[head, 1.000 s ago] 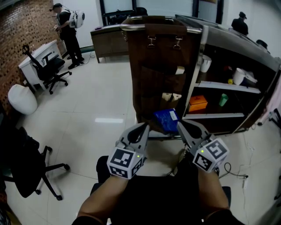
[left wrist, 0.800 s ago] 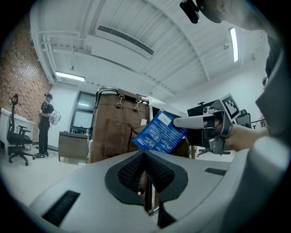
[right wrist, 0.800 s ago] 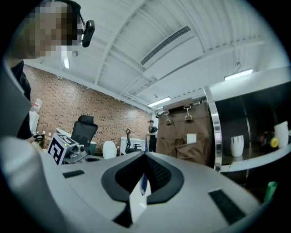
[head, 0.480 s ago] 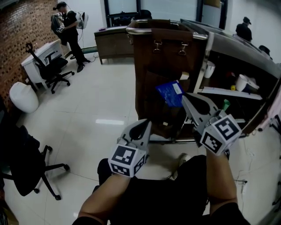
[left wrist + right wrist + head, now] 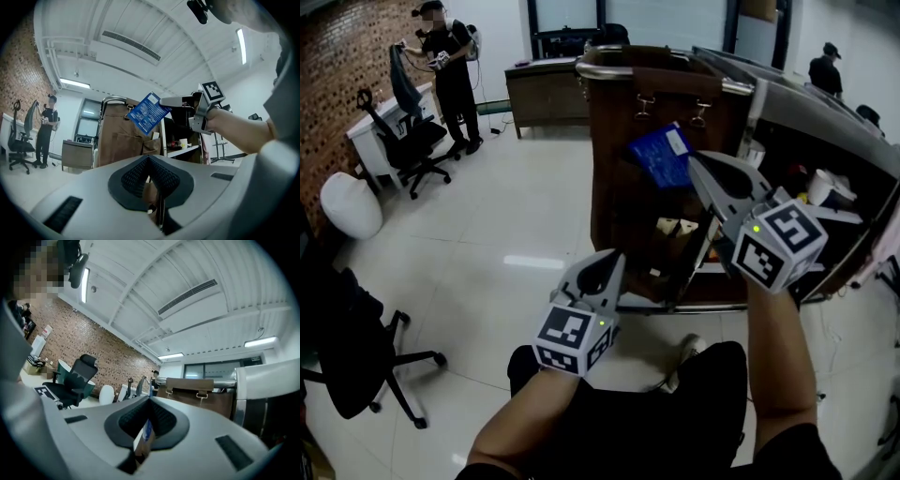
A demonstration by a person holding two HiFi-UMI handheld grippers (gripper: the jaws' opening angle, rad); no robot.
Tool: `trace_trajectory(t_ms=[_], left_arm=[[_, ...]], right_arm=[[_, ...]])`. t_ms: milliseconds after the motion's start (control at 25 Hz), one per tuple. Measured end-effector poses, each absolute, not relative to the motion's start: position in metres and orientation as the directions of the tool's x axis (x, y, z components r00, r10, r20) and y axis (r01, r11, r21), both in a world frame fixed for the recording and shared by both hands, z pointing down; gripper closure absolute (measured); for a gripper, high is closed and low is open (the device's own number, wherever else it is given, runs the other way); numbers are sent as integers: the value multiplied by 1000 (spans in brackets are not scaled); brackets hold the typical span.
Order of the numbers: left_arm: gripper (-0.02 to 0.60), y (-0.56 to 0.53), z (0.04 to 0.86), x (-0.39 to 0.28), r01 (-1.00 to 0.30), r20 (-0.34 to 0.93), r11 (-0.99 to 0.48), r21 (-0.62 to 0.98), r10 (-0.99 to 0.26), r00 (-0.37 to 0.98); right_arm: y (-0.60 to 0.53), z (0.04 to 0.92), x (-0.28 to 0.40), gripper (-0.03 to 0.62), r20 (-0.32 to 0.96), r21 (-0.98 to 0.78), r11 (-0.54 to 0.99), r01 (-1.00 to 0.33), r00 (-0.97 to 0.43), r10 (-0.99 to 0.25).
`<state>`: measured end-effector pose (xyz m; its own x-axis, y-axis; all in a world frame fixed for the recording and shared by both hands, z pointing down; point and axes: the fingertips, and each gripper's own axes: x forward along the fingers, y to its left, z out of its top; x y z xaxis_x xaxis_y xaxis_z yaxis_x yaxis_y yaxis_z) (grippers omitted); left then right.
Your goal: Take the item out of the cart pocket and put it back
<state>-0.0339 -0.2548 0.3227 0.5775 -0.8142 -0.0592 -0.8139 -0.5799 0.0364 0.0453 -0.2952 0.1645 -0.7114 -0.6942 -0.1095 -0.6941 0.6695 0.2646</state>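
Note:
A flat blue packet point(image 5: 661, 155) hangs in the air in front of the upper part of the cart's brown hanging pocket panel point(image 5: 619, 197). My right gripper point(image 5: 696, 164) is shut on the packet's right edge, raised at about the height of the cart's top rail. The left gripper view shows the packet point(image 5: 149, 112) held clear of the pockets. In the right gripper view its edge point(image 5: 144, 439) is pinched between the jaws of my right gripper point(image 5: 149, 401). My left gripper point(image 5: 609, 261) is lower, in front of the cart's base, shut and holding nothing. A lower pocket holds cream items point(image 5: 675, 226).
The cart's metal shelves point(image 5: 825, 202) with small items run to the right of the panel. A black office chair point(image 5: 356, 361) stands at the near left and a white seat point(image 5: 347, 206) further back. A person point(image 5: 450, 75) stands by a desk at the far left.
My right gripper has carried the blue packet from low at the foot of the cart up to the top of the pocket panel. The left gripper has stayed nearly still.

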Motion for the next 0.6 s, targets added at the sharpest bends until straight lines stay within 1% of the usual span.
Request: trace_trajectory(t_ms=[400,600], left_arm=[[581,-261,332,-34,-809,-36,-586,39,-810,585],[581,-265,332,-36,-811,-40,-584,43,-812,582]], right_arm=[[-349,159,28,579,-39,344,641,-686,-693,-720],[-370,170,27,579,7,341,640,-689,-678,-735]])
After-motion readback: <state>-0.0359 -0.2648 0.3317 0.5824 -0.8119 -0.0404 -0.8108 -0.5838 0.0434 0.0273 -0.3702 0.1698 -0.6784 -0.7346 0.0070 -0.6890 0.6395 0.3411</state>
